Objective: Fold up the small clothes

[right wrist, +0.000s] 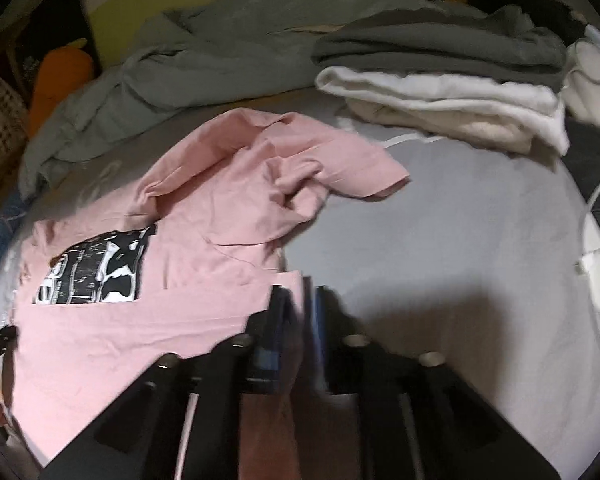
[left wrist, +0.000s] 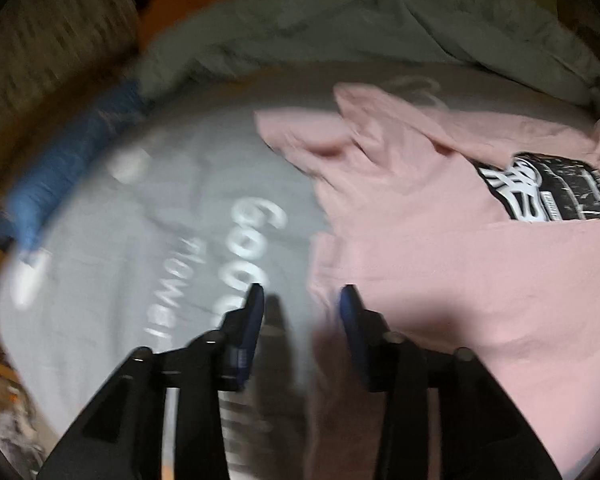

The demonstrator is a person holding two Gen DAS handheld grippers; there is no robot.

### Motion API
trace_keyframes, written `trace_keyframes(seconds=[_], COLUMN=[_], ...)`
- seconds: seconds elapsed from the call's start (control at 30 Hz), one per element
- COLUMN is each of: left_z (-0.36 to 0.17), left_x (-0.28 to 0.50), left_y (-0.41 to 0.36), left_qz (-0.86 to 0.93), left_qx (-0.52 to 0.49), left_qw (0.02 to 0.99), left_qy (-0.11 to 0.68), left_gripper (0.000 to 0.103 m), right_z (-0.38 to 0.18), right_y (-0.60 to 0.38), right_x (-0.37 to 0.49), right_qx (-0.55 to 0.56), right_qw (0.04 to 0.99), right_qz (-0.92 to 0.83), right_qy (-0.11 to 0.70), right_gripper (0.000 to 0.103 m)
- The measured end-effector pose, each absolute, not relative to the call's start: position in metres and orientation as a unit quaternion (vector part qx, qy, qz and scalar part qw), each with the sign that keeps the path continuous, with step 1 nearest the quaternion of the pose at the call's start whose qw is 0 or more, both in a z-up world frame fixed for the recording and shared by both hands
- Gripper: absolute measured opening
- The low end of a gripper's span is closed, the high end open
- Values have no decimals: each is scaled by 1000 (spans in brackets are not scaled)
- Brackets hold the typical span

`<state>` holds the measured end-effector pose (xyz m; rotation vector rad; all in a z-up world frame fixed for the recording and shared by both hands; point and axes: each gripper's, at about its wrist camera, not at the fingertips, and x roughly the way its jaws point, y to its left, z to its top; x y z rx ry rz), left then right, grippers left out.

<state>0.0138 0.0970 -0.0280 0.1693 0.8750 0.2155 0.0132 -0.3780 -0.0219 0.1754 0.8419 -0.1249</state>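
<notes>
The left gripper (left wrist: pixel 302 300), jaws parted and holding nothing, hovers at the left hem edge of the pink cotton T-shirt with a black-and-white print (left wrist: pixel 440 248), which lies crumpled on the grey printed bedsheet (left wrist: pixel 139 240). The right gripper (right wrist: pixel 300 300), jaws nearly closed, seems to pinch the shirt's right hem corner; blur hides the contact.

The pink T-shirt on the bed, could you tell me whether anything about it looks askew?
Yes: the pink T-shirt lies rumpled, its far sleeve bunched and creased, while the right gripper pinches its hem.
</notes>
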Motion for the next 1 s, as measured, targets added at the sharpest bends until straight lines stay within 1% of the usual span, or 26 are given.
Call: trace_keyframes(seconds=[0.07, 0.13, 0.17, 0.2, 0.23, 0.27, 0.3, 0.37, 0.4, 0.43, 0.57, 0.6, 0.73, 0.83, 0.93, 1.0], left_z=[-17, -6, -2, 1, 3, 5, 6, 8, 10, 12, 27, 33, 50, 52, 39, 31], left_x=[4, -2, -5, -7, -7, -9, -9, -8, -7, -6, 12, 20, 62, 96, 123, 131], left_y=[96, 97, 98, 98, 100, 100, 99, 100, 100, 100, 103, 103, 114, 141, 163, 177], left_qz=[106, 103, 100, 97, 94, 93, 95, 103, 104, 99, 45, 43, 68, 91, 117, 118], left_qx=[85, 76, 72, 69, 66, 65, 66, 69, 70, 65, 29, 36, 65, 68, 92, 76], left_qw=[908, 917, 921, 924, 926, 928, 928, 929, 930, 930, 929, 926, 923, 934, 923, 918], left_qy=[397, 377, 369, 363, 359, 356, 353, 349, 347, 348, 367, 373, 372, 338, 356, 370], left_gripper=[42, 46, 52, 61, 67, 79, 87, 93, 98, 99, 100, 100, 100, 100, 100, 100], right_z=[-7, 3, 7, 11, 14, 16, 19, 25, 29, 32, 45, 47, 62, 74, 76, 70], right_y=[-377, -373, -371, -369, -367, -364, -360, -354, -348, -343, -322, -317, -292, -268, -241, -218], right_x=[-5, -21, -26, -31, -34, -39, -41, -47, -47, -49, -44, -38, -21, -7, 17, 39], right_qx=[62, 43, 37, 33, 33, 39, 43, 52, 52, 50, 22, 10, -38, -42, -18, -3], right_qw=[925, 938, 941, 944, 947, 950, 951, 956, 959, 962, 970, 970, 971, 970, 957, 938], right_qz=[-87, -90, -86, -82, -77, -65, -59, -47, -44, -40, -35, -35, -41, 5, 78, 119], right_qy=[364, 332, 325, 317, 311, 304, 300, 284, 276, 265, 240, 241, 231, 239, 279, 326], right_gripper=[62, 63, 64, 65, 65, 66, 67, 69, 75, 86, 96, 103, 102, 102, 102, 102])
